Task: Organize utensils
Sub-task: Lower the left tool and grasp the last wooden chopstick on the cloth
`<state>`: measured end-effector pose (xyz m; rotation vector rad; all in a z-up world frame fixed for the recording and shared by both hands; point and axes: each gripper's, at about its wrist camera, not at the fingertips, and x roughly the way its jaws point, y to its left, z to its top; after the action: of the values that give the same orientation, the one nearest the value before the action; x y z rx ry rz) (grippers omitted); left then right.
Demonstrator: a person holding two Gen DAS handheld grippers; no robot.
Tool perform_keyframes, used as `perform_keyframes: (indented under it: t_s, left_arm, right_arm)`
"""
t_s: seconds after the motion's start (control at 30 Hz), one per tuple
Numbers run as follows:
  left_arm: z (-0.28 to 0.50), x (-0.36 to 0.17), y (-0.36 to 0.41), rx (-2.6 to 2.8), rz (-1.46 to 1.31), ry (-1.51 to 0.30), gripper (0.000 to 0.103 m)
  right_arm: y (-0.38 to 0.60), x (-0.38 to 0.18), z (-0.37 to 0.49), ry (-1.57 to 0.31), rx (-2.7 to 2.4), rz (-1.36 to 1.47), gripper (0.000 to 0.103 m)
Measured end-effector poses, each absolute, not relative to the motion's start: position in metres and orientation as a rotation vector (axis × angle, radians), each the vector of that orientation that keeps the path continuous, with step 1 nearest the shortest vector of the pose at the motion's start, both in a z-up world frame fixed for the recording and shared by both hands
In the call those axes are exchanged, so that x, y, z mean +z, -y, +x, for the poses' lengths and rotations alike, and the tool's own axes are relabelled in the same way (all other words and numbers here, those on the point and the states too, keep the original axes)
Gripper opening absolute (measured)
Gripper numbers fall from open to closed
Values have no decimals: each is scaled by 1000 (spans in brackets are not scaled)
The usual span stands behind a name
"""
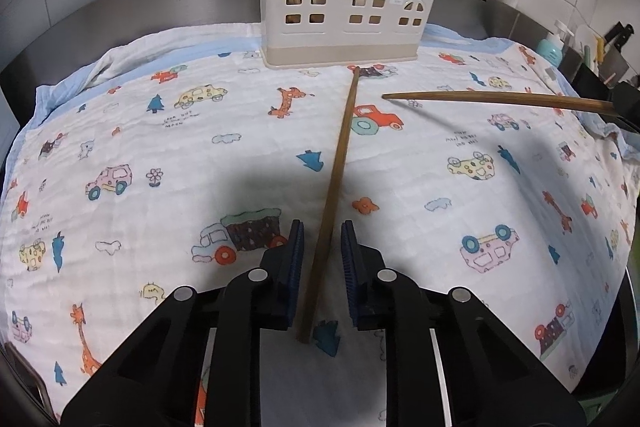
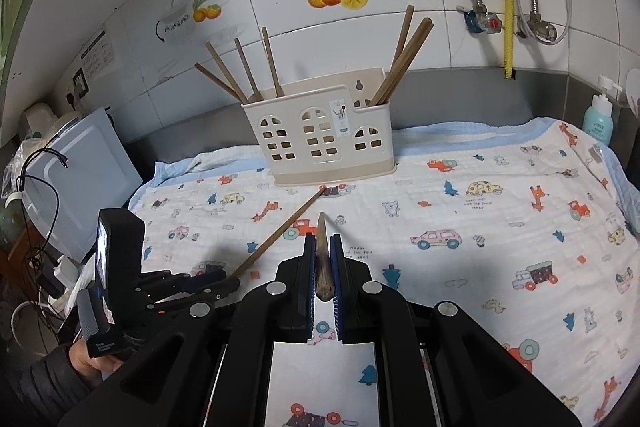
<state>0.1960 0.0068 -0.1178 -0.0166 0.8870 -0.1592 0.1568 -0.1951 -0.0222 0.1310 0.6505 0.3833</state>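
A cream plastic utensil holder [image 1: 344, 7] shaped like a house stands at the back of the patterned cloth [image 1: 160, 147], with several wooden chopsticks in it [image 2: 248, 75]. One chopstick [image 1: 336, 179] lies on the cloth, running from the holder's base back between the fingers of my left gripper [image 1: 322, 243], which is open around it. My right gripper [image 2: 322, 247] is shut on a second chopstick [image 2: 322, 259] and holds it above the cloth, pointing at the holder [image 2: 320, 139]. That chopstick also shows in the left wrist view [image 1: 500, 99]. The left gripper shows in the right wrist view [image 2: 216, 283].
A steel backsplash and tiled wall with pipes and valves [image 2: 496, 23] stand behind the holder. A blue soap bottle [image 2: 598, 119] is at the right rear. A white appliance [image 2: 80, 179] and cables sit at the left edge of the counter.
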Motion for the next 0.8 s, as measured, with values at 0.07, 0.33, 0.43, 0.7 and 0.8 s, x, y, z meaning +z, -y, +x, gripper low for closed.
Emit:
perform_keyframes:
  t_s: [0.07, 0.33, 0.43, 0.7, 0.8]
  left_arm:
    - [197, -118, -6, -149, -11, -888, 15]
    - [198, -113, -10, -131, -30, -882, 8]
    - [194, -102, -14, -141, -49, -852, 8]
    - [185, -58, -14, -184, -59, -744, 6]
    - [183, -44, -13, -213, -78, -701, 5]
  right_arm:
    - [195, -22, 156, -648, 384, 131, 7]
    - [197, -15, 155, -635, 389, 126, 7]
    - [198, -10, 155, -625, 387, 114, 7]
    - [200, 8, 157, -596, 401, 95, 7]
    - [200, 13, 158, -590, 411, 92, 7]
